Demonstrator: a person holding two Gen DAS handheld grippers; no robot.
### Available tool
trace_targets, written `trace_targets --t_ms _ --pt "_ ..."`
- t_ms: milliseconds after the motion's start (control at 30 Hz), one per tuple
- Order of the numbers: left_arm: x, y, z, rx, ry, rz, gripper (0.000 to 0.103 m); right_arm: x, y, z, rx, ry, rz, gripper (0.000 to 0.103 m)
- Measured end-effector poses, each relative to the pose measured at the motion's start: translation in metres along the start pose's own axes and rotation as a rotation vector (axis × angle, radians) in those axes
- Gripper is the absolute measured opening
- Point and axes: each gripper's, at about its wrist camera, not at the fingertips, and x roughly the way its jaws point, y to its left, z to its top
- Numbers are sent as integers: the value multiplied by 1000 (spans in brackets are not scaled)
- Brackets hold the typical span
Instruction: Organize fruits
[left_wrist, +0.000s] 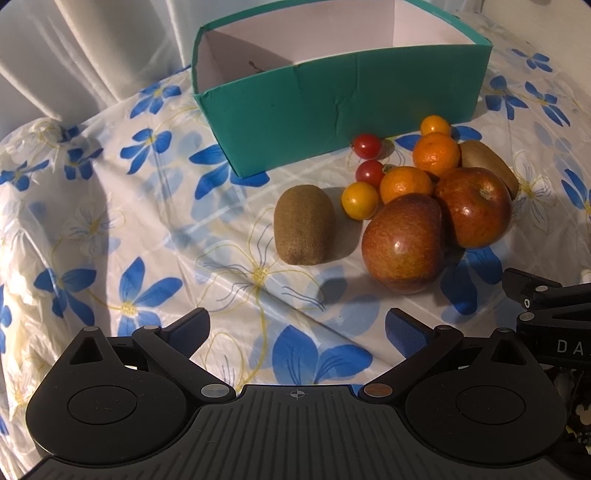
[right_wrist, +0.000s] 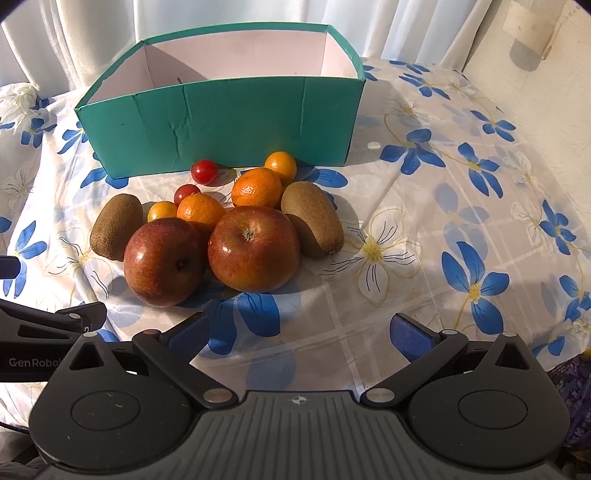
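Fruit lies heaped on a worktop (right_wrist: 424, 206) covered in a blue-flowered cloth, just in front of an open teal cardboard box (right_wrist: 221, 122) whose long side faces the cameras. Two red apples (right_wrist: 253, 247) sit nearest, touching; the right one shows its stem upward, the left apple (right_wrist: 164, 261) is tipped with its end toward the viewer. Behind them are two mandarins (right_wrist: 256, 187), two red cherry tomatoes (right_wrist: 203, 172) and two yellow ones (right_wrist: 280, 165).

One kiwi (right_wrist: 116, 226) lies at the left of the pile, its long axis running near to far. Another kiwi (right_wrist: 314, 218), on the right, slants from far left to near right, with a further brown fruit half hidden between it and the right apple.

The left gripper (left_wrist: 297, 330) and the right gripper (right_wrist: 300, 332) both hover short of the pile with fingers spread wide, holding nothing. The box floor is mostly hidden by its front wall.
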Motion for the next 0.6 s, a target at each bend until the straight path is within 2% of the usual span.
trace_targets --t_ms 600 --pt "3 1 1 5 10 -3 103 3 2 4 -3 6 2 103"
